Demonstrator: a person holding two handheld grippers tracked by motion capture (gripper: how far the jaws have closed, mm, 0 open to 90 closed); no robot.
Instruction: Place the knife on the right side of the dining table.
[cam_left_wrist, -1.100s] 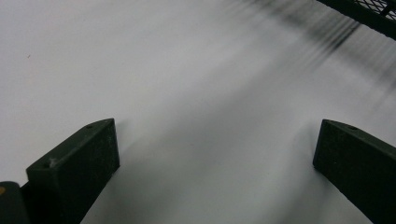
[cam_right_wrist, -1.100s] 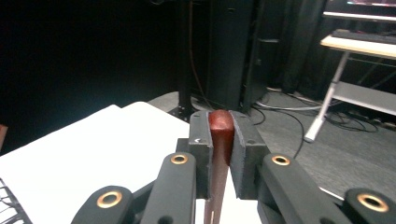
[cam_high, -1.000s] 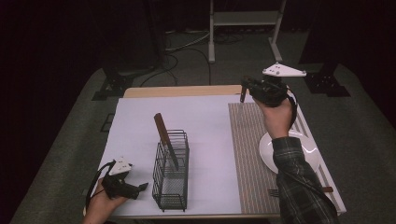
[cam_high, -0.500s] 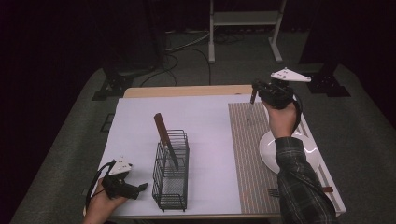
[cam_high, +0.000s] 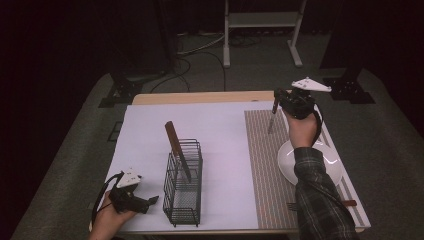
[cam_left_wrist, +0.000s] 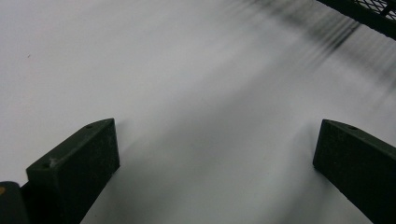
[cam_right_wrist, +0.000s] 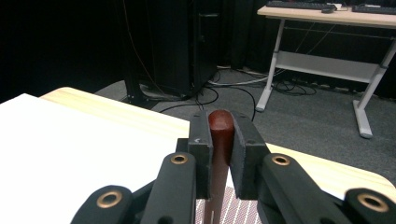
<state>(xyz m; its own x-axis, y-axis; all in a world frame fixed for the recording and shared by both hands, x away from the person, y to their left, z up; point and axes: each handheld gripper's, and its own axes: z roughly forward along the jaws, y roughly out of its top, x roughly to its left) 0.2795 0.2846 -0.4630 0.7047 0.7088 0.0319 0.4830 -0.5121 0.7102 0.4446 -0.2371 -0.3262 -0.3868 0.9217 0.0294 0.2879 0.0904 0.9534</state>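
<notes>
Wire basket (cam_high: 183, 182) stands on the table (cam_high: 145, 127), left of centre, a utensil (cam_high: 177, 150) leaning inside it. Striped mat (cam_high: 265, 170) lies to its right, a plate (cam_high: 287, 162) on the mat's right part. Left gripper (cam_high: 142, 202) sits just left of the basket; right gripper (cam_high: 276, 97) hangs over the mat's far end.

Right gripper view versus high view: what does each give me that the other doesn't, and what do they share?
The right gripper view alone shows the jaws pressed flat against both sides of the reddish wooden handle, and the keyboards on the far desk. The high view alone shows the left gripper low on the white sheet, the wire basket with a utensil leaning in it, the white plate and the striped mat. Both show the right gripper raised near the table's far edge, holding that handle.
</notes>
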